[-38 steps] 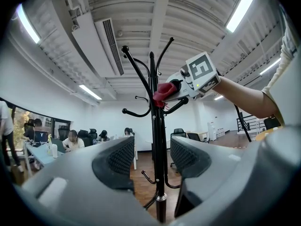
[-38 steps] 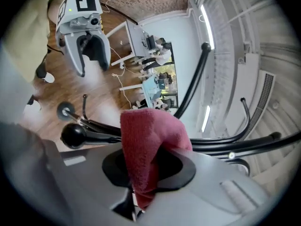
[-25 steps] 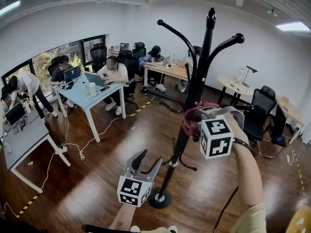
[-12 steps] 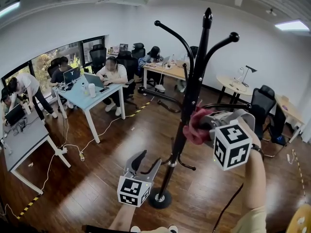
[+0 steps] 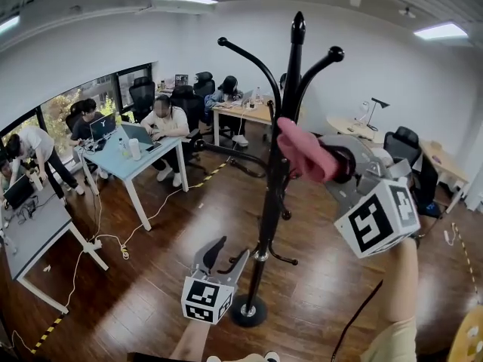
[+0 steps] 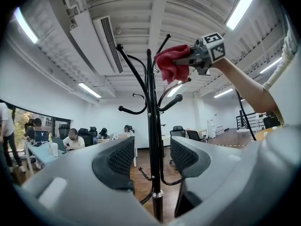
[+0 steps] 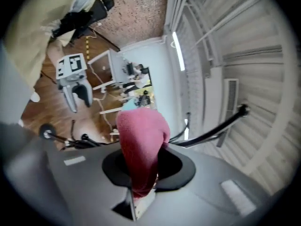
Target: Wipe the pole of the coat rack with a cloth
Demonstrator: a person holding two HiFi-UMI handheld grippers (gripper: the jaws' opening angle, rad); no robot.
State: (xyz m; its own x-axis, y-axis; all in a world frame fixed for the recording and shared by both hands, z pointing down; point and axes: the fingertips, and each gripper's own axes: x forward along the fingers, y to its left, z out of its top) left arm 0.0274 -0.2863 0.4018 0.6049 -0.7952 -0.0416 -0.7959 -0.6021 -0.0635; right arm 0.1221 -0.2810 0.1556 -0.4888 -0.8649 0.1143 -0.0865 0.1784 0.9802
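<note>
Two grippers work around a black coat rack (image 5: pixel 264 225) in an open office. Far left, people (image 5: pixel 162 119) sit at a pale blue tabletop (image 5: pixel 115 157). The left gripper (image 5: pixel 229 253) is held low, near the rack's round base (image 5: pixel 248 310) on the wooden floor (image 5: pixel 151 277). Its fingers (image 6: pixel 115 161) stand wide apart and hold nothing. In the left gripper view the pole (image 6: pixel 151 126) rises upright in the gap beyond them, not touching either one. At the middle of the head view the pole (image 5: pixel 278 172) runs up to curved hooks (image 5: pixel 245 53) at the top. Just right of it, high up near the hooks, hangs a pinkish-red cloth (image 5: pixel 302 151). Its free end reaches the pole's upper part, though contact cannot be judged. The right gripper (image 5: pixel 336 164) is raised on an outstretched forearm (image 5: pixel 398 277). In the right gripper view its fingers are clamped narrowly on the cloth (image 7: pixel 141 140), which bulges out past the fingertips.
</note>
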